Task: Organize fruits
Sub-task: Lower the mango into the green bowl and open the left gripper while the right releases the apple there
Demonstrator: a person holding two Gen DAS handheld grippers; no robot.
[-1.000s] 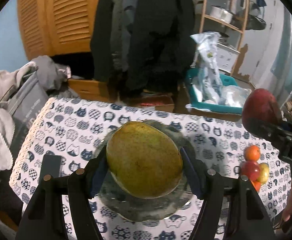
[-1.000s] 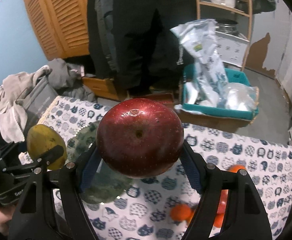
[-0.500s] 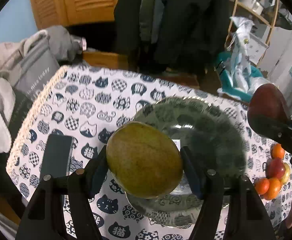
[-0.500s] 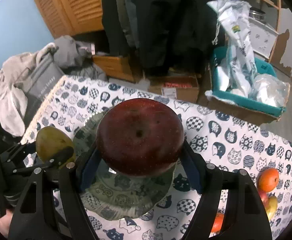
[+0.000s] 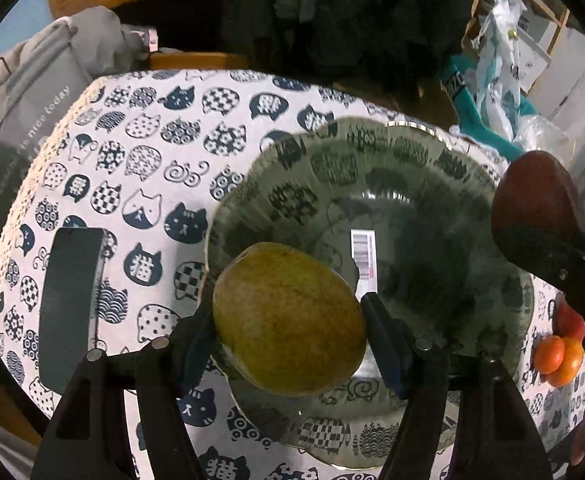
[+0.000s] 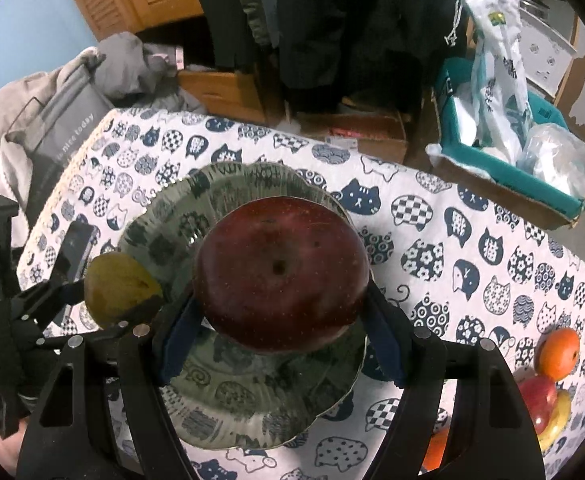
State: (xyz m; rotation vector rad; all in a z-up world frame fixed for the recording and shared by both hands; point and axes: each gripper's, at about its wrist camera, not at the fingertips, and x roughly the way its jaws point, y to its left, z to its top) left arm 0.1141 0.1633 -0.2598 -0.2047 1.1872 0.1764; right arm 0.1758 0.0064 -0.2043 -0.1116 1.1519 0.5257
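Over the near-left rim of the wide grey-green patterned glass plate (image 5: pixel 376 168), an oval yellow-green mango (image 5: pixel 288 320) is clamped by the left gripper (image 5: pixel 288 322), long axis across the fingers. Further right, a round dark-red apple (image 6: pixel 282 280) is gripped by the right gripper (image 6: pixel 282 300) above the plate's middle, so the apple is judged better placed for setting down.

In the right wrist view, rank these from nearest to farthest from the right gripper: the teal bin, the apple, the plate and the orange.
1. Apple, clamped between the right gripper's fingers.
2. Plate, directly under the apple on the table.
3. Orange, on the table off to the right.
4. Teal bin, beyond the table's far edge, upper right.
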